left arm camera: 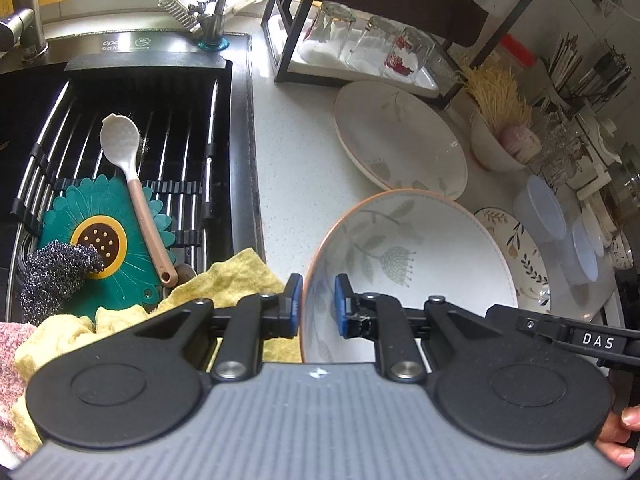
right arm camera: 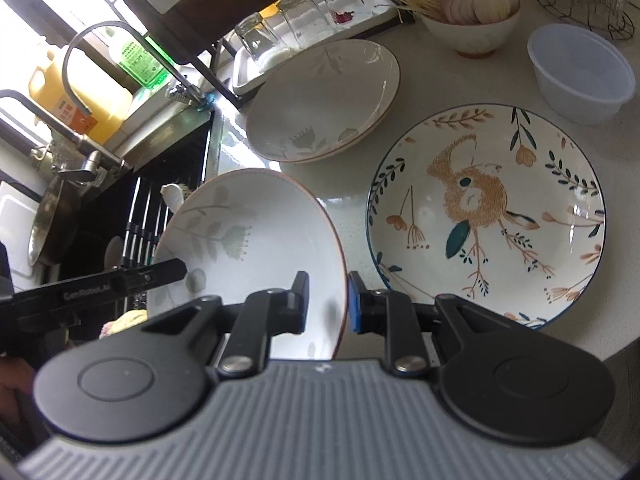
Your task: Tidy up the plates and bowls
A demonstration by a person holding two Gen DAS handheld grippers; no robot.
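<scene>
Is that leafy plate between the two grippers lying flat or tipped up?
Tipped up: the leafy plate stands tilted, rim between the jaws of both the left gripper and right gripper.

A: Which dish is tilted?
B: The leaf-print plate (right arm camera: 248, 236), white with a thin orange rim, raised at an angle at 7 o'clock.
A: And the others?
B: A matching plate (right arm camera: 324, 100) lies flat at 12 o'clock; the bird-pattern plate (right arm camera: 488, 212) lies flat at 3 o'clock, apart from both.

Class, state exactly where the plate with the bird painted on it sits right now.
The bird plate lies flat on the counter at the right of the right wrist view, just in front of the clear plastic tub and right of the held leaf-pattern plate.
</scene>
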